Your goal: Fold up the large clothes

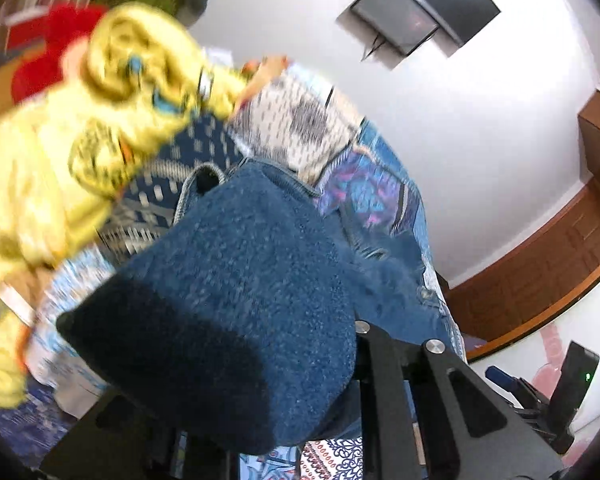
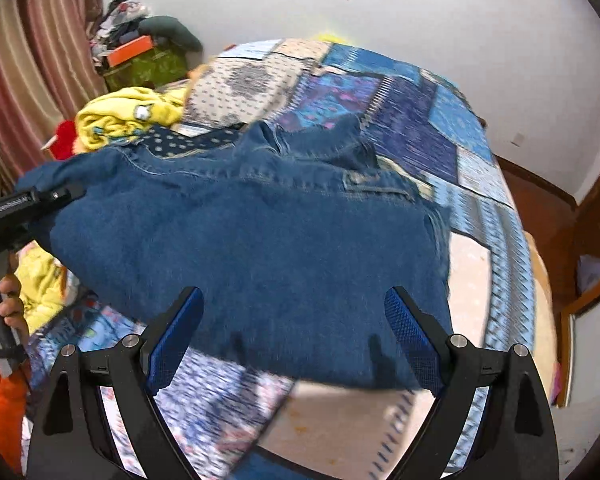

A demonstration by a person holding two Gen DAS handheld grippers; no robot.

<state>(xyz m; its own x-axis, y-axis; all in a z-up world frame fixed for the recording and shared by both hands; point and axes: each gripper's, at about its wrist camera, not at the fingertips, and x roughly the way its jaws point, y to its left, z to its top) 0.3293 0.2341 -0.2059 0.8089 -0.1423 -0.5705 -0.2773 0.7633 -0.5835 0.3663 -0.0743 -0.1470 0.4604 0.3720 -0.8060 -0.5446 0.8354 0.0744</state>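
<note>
A pair of blue denim jeans [image 2: 260, 232] lies folded over on the patchwork bedspread [image 2: 400, 120]. My right gripper [image 2: 294, 320] is open, its blue-padded fingers [image 2: 414, 332] spread just above the near edge of the jeans, holding nothing. My left gripper [image 2: 40, 200] comes in from the left and is shut on the left end of the jeans. In the left wrist view the denim [image 1: 228, 280] fills the frame and drapes over the fingers, hiding the tips.
Yellow clothes [image 2: 128, 116] and a red item [image 2: 64, 140] are piled at the bed's left side. A green box with an orange lid [image 2: 140, 56] stands by the curtain. A wooden door [image 2: 596, 216] is on the right.
</note>
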